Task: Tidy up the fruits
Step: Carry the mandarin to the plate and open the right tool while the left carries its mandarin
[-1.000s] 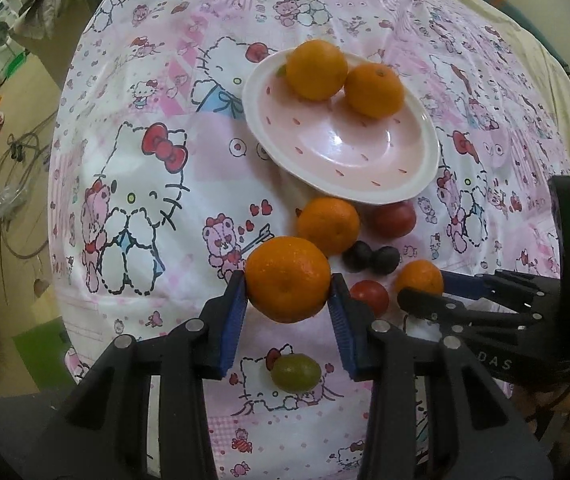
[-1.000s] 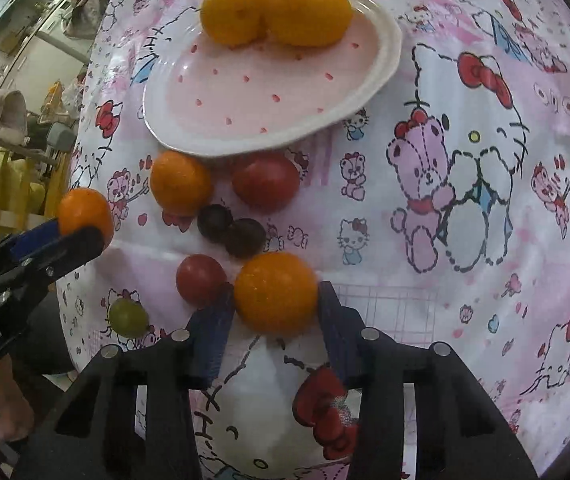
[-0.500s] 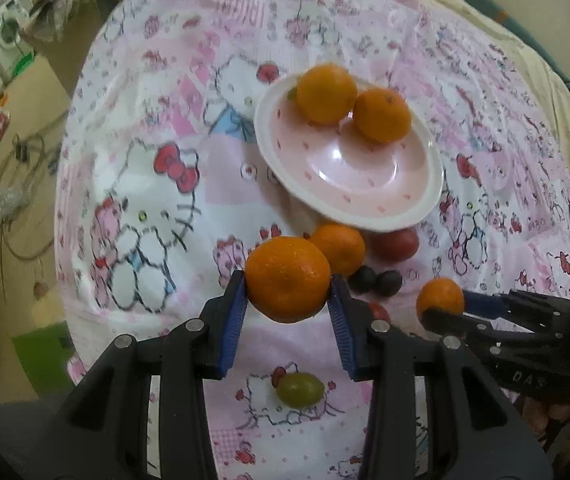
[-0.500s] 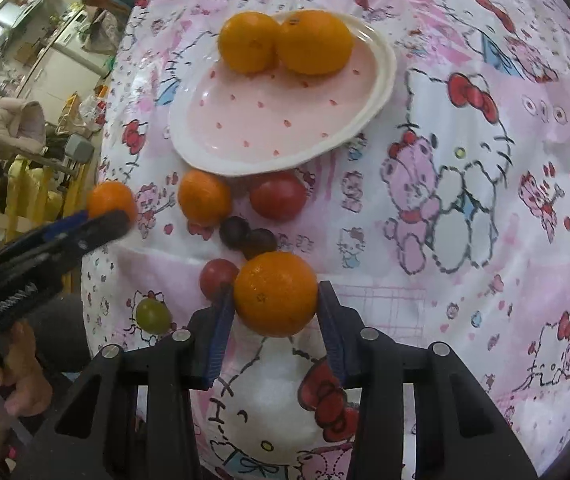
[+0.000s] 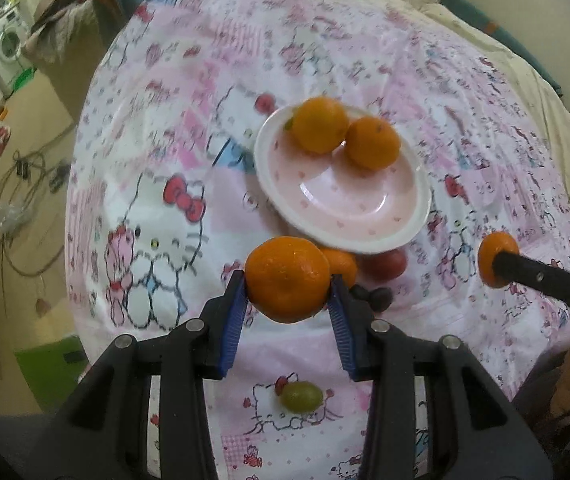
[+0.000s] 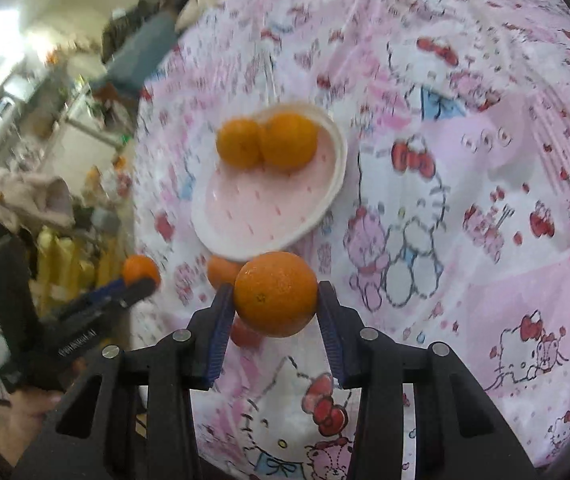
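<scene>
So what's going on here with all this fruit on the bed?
A person is sorting fruit with two handheld claws. The left claw is shut on a mandarin, and the right claw is shut on another mandarin, both held above the Hello Kitty sheet. Two mandarins already sit in the pink plate. One more mandarin, a tomato, dark grapes and a green grape lie loose on the sheet.

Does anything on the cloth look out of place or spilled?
Nothing is spilled or damaged. The green grape lies alone near the cloth's front edge, apart from the fruit cluster below the plate. Both grippers hold oranges.
</scene>
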A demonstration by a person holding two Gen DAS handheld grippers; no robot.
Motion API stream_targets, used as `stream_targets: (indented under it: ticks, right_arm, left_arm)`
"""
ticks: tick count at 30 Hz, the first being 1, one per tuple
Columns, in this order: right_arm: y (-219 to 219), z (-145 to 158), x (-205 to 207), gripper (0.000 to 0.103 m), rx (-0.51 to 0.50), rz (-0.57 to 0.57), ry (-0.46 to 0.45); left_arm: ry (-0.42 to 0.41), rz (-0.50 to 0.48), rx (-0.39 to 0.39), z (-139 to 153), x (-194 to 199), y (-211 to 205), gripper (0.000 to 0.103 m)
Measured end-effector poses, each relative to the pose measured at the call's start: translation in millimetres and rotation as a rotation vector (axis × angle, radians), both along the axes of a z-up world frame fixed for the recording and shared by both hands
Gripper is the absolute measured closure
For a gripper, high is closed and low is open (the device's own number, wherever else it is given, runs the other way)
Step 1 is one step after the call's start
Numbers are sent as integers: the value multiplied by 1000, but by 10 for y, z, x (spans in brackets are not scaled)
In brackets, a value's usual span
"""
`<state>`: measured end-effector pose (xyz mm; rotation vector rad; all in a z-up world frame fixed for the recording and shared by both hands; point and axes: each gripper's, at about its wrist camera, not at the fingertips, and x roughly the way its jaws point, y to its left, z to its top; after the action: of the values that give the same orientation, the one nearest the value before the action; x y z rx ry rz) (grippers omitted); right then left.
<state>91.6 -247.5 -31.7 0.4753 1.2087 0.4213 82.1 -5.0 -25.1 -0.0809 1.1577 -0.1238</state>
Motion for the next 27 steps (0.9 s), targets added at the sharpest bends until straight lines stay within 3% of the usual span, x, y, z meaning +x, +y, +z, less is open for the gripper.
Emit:
stream_targets:
  ticks: [12, 21, 27]
  right_arm:
    - [-112, 282, 336, 60, -4, -17, -63]
    - [-8, 131, 654, 60, -55, 27, -51]
    - [191, -152, 910, 60, -95, 54, -4]
  left_arm:
    - [-9, -68, 37, 213, 465, -143, 67]
    - [4, -57, 56, 156, 738, -85, 67]
    - [18, -42, 38, 73, 804, -43, 67]
